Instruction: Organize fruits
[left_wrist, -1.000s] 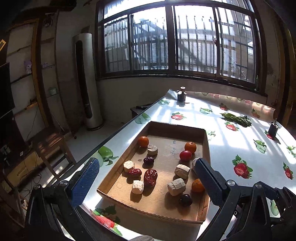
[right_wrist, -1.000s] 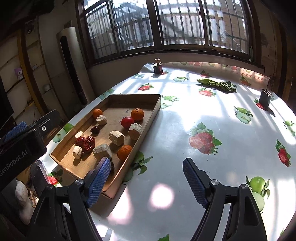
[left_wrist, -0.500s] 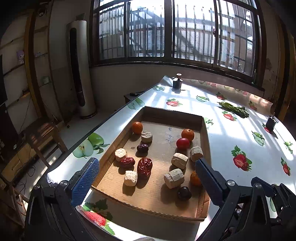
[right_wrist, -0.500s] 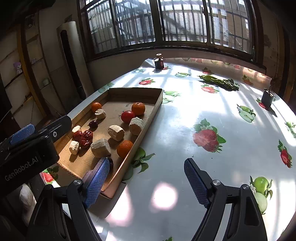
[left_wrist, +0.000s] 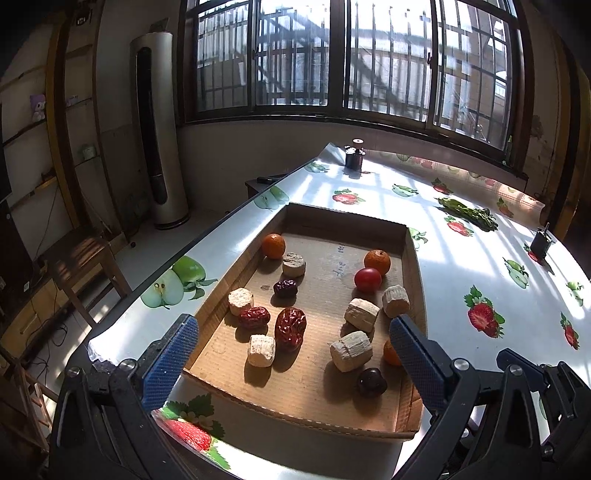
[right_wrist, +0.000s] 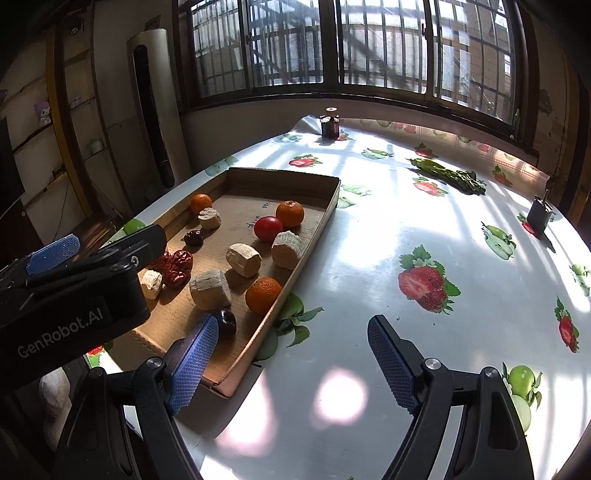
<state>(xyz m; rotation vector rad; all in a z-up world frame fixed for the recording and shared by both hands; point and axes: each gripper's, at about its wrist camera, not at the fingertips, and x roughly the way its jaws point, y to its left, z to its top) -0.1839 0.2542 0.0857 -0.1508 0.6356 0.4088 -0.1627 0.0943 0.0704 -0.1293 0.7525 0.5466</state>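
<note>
Both grippers have eased down toward the cardboard tray (left_wrist: 347, 221), which now sits lower and closer between the left gripper (left_wrist: 291, 354) jaws. Those jaws stand wide apart with nothing gripped. Just ahead lie wrinkled red dates (left_wrist: 291, 328), pale cut chunks (left_wrist: 351, 350), glossy oranges (left_wrist: 376, 261) and one red tomato (left_wrist: 367, 279). To its right, the right gripper (right_wrist: 291, 363) hangs spread and empty over the fruit-print tablecloth (right_wrist: 424, 229).

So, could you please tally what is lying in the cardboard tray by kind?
Cardboard tray contents:
Oranges: 3
Red tomato: 1
Pale chunks: 6
Red dates: 2
Dark round fruits: 2
Total: 14
</note>
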